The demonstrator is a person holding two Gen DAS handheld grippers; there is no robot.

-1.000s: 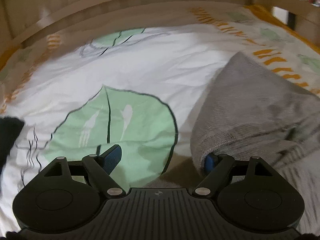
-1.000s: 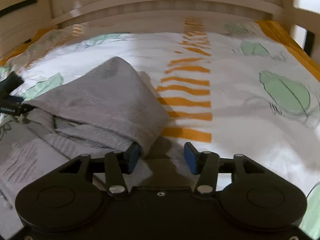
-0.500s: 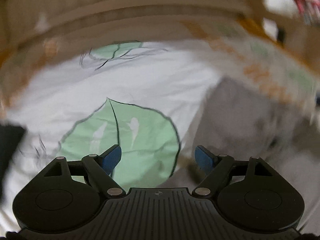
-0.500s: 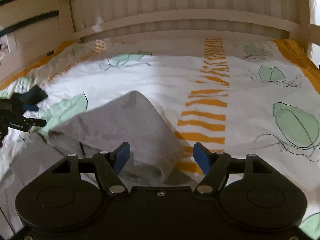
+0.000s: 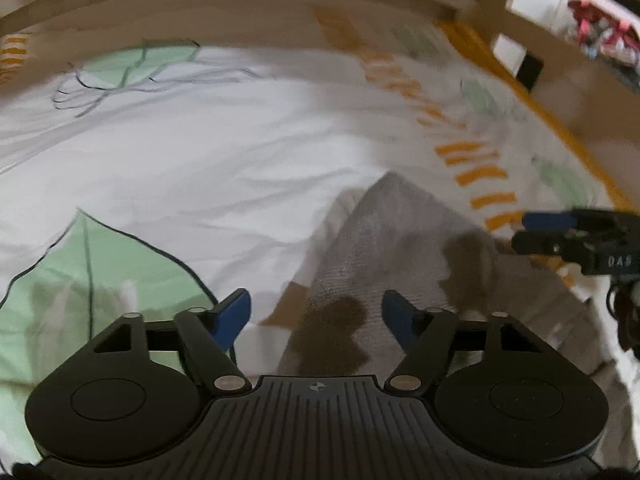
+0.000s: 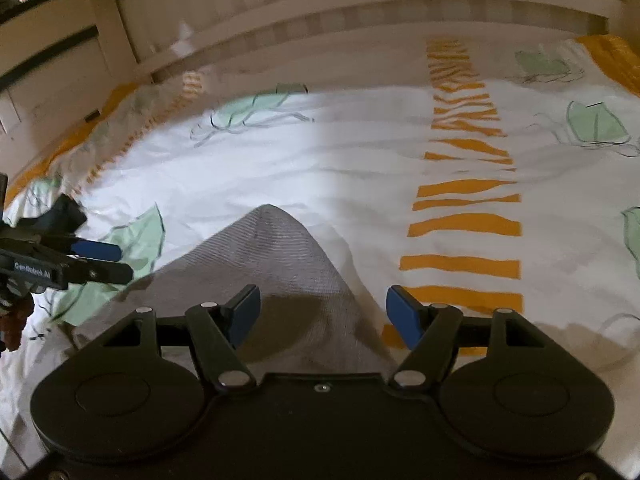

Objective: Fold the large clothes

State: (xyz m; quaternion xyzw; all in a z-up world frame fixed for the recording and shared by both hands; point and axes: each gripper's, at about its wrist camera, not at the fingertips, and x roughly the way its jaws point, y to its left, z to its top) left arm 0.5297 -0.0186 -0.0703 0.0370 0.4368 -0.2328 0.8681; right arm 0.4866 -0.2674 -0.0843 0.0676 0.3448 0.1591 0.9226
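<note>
From the left wrist view, the left claw (image 5: 316, 318) hangs released, its blue pads spread with nothing between them. The grey garment (image 5: 384, 248) lies on the bed's leaf-printed sheet (image 5: 200, 152) directly ahead and to the right of this claw, its pointed fold reaching away from the pads. The right claw (image 5: 548, 222) shows at the far right edge, beyond the garment. This view is blurred.

From the right wrist view, the right claw (image 6: 323, 316) is also released, gripping nothing. The grey garment (image 6: 276, 256) lies just ahead and leftward, its peak pointing forward. The left claw (image 6: 98, 250) appears at the left. Only this view shows the bed's wooden slatted rail (image 6: 360, 4) and the orange stripes (image 6: 464, 224) clearly.
</note>
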